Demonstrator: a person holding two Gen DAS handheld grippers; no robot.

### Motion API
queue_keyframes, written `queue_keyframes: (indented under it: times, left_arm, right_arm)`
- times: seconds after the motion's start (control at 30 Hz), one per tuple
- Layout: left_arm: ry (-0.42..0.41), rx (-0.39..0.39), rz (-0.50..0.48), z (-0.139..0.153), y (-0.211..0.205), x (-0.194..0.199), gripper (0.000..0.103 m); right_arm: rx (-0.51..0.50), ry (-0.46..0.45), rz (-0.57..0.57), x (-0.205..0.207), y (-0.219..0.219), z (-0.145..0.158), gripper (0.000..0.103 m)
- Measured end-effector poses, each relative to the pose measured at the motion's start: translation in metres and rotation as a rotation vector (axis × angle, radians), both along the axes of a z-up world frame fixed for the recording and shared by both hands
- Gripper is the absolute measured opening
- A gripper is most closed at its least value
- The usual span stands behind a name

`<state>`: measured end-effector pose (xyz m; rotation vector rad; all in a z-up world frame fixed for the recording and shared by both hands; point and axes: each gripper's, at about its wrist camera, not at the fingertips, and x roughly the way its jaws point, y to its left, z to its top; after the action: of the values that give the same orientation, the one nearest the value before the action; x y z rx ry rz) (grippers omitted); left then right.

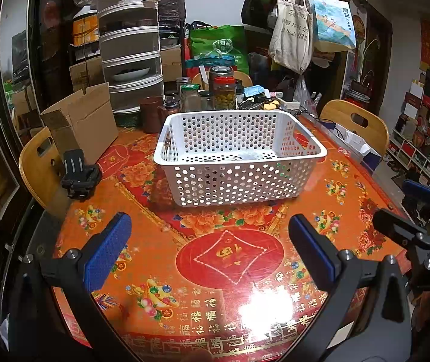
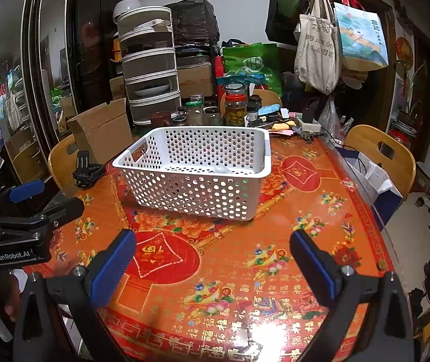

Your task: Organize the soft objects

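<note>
Two hand-held grippers up over the surface point(image 1: 329, 181), both w/ blue pads spread wide apart, nothing between them. Left hand-held gripper point(image 1: 210, 252) hangs above the red-and-orange festive cloth, and the white perforated basket point(image 1: 239, 163) sits straight ahead of it, centre-frame, flat on the surface. Right hand-held gripper point(image 2: 212, 264) is just beside the left one; from its cam the basket point(image 2: 197, 175) lies ahead and a touch left. Something pale, prob. soft stuff, lies low inside the basket toward its far-right corner, but can't tell what it is through the holes.

Left of the left gripper, a small black clamp-style mount point(image 1: 79, 175) sits near the surface edge. Beyond that, ahead-left, an open cardboard box point(image 1: 82, 120). Behind the basket: cluster of glass jars, incl. one of green pickled veg point(image 1: 224, 93), plus a brown mug point(image 1: 151, 114). Stacked grey food-cover tower point(image 1: 130, 45) further back-left. Wooden chair point(image 1: 356, 123) ahead-right of the left gripper, tote bags point(image 1: 293, 30) hanging beyond it.
</note>
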<state>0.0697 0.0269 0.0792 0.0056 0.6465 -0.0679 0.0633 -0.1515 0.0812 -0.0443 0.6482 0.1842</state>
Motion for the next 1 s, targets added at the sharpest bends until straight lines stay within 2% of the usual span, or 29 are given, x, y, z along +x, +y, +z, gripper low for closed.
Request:
queue_keyframes:
  times: [1.0]
  left_arm:
    - [0.018,-0.002,0.007,-0.0044,0.0007,0.0052,0.103]
  right_arm:
    - [0.002,0.001,-0.002,-0.0029,0.0011,-0.0048,0.101]
